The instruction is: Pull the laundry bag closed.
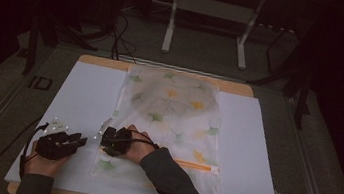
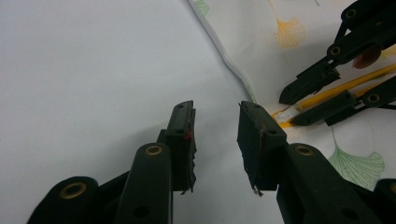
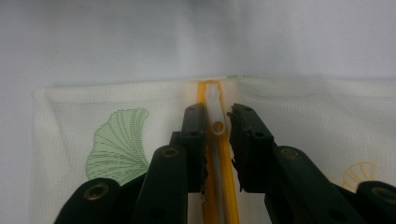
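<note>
A translucent mesh bag [image 1: 173, 112] printed with green and yellow ginkgo leaves lies flat on a white sheet [image 1: 84, 95]. Its yellow zipper [image 1: 196, 166] runs across the near end. My right gripper [image 3: 217, 112] points along that zipper, jaws on either side of the white zipper pull [image 3: 215, 100] with a thin gap still showing. From the left gripper view the right gripper [image 2: 292, 111] straddles the zipper [image 2: 336, 88] at the bag's edge. My left gripper [image 2: 215, 109] hovers open over the bare sheet [image 2: 93, 70] just beside the bag's corner, nothing between its jaws.
The white sheet covers a wooden tabletop [image 1: 104, 62]. Behind the table stand white metal frame legs [image 1: 169, 31] on a dark floor. Cables [image 1: 27, 148] trail from both grippers toward the near edge. A small dark square [image 1: 40, 83] lies left of the table.
</note>
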Available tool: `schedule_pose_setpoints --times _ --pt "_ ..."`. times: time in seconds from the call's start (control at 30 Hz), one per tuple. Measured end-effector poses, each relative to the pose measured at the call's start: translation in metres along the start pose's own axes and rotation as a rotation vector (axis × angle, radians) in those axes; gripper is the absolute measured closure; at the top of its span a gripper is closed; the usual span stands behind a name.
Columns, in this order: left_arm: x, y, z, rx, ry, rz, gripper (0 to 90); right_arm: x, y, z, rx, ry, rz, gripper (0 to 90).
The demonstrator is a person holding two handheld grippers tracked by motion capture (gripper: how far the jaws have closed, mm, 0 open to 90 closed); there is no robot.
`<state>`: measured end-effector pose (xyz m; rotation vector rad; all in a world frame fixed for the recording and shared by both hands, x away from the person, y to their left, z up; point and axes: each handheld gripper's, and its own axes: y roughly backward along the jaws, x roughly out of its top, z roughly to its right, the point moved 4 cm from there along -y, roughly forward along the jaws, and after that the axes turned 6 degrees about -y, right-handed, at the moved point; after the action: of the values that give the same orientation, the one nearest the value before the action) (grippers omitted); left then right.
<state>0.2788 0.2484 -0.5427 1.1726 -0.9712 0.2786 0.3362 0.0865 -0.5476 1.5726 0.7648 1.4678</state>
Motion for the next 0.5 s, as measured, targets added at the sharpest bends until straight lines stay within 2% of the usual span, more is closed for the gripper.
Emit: schedule_pose_setpoints --times 0.23,0.5 --pt "0.0000 0.0000 0.0000 0.000 0.000 0.001 66.5 0.0044 -0.0013 -0.0036 -0.008 0.036 -0.041 79.7" --pt "-0.0002 -0.0008 0.0006 -0.005 -0.007 -0.009 66.5 0.0079 -0.0025 -0.0038 0.000 0.017 -0.075 83.7"
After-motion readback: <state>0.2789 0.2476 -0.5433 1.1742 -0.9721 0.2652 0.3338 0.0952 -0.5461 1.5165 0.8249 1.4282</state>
